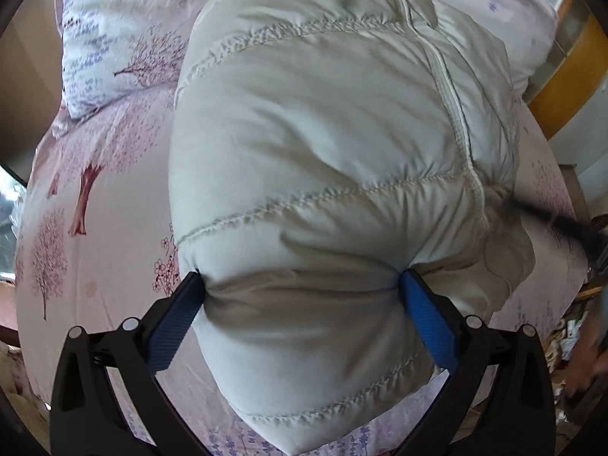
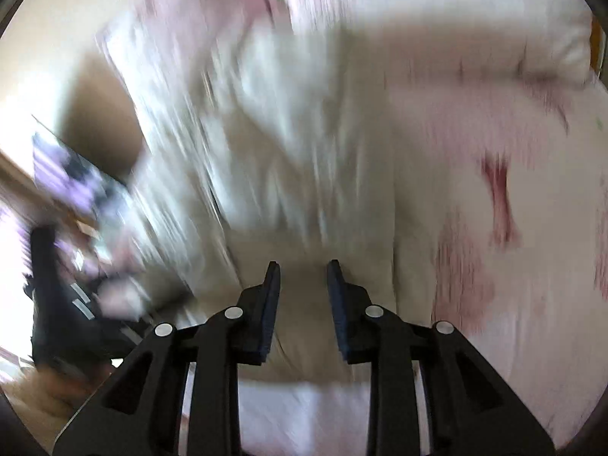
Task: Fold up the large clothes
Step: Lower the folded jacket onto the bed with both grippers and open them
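A white quilted padded jacket [image 1: 323, 133] lies bunched on a pink bedsheet printed with trees [image 1: 106, 228]. My left gripper [image 1: 300, 274] stands very wide, its blue pads [image 1: 174, 326] pressing into both sides of a thick puffy fold of the jacket, which bulges above and below them. The right wrist view is heavily blurred. There the jacket [image 2: 304, 152] spreads ahead, and my right gripper [image 2: 303, 263] is narrowed on a shaded fold of it that fills the gap between the dark pads [image 2: 266, 323].
A floral pillow [image 1: 98, 45] lies at the head of the bed, a second pale pillow [image 1: 524, 26] to its right. Wooden furniture [image 1: 562, 87] stands past the bed's right edge. A dark blurred shape [image 1: 592, 235] crosses the right rim. Cluttered dark things [image 2: 49, 296] sit beside the bed.
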Motion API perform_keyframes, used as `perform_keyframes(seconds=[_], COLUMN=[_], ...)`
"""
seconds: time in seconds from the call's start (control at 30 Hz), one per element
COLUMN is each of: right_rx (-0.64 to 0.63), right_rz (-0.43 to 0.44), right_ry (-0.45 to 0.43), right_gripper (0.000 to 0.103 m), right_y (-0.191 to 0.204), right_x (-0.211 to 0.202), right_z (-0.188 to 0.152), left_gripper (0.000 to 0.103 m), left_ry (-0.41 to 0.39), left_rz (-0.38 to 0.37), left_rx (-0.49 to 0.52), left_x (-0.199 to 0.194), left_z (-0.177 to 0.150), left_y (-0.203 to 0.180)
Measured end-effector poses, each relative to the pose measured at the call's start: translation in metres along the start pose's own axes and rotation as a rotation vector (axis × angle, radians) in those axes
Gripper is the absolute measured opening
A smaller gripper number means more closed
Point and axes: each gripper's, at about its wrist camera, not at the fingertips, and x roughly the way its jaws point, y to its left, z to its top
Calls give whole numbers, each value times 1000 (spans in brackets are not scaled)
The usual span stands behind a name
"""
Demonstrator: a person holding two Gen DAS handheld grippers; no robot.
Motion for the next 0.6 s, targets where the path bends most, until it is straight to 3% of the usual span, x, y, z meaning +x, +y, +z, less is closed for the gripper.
perform_keyframes(seconds=[0.07, 0.2, 0.33, 0.43, 0.6], right_rx=[-26, -66, -62, -71, 31], right_rz=[-5, -49, -177, -247, -207], right_ry=[-68, -87, 87, 137, 179], right_gripper=[28, 27, 23, 21, 21], right_y=[8, 19, 7, -1, -15], right_x=[-6, 17, 69, 93, 101], right_z=[32, 85, 88, 88, 91], left_gripper=[101, 101, 101, 101, 101], left_ry=[-6, -5, -12, -29, -55], left_rz=[8, 10, 10, 49, 77], left_rx=[5, 2, 25, 65, 75], left_x=[-1, 1, 0, -3, -10], left_z=[-1, -3, -1, 2, 5], left_y=[0, 1, -2, -16, -23])
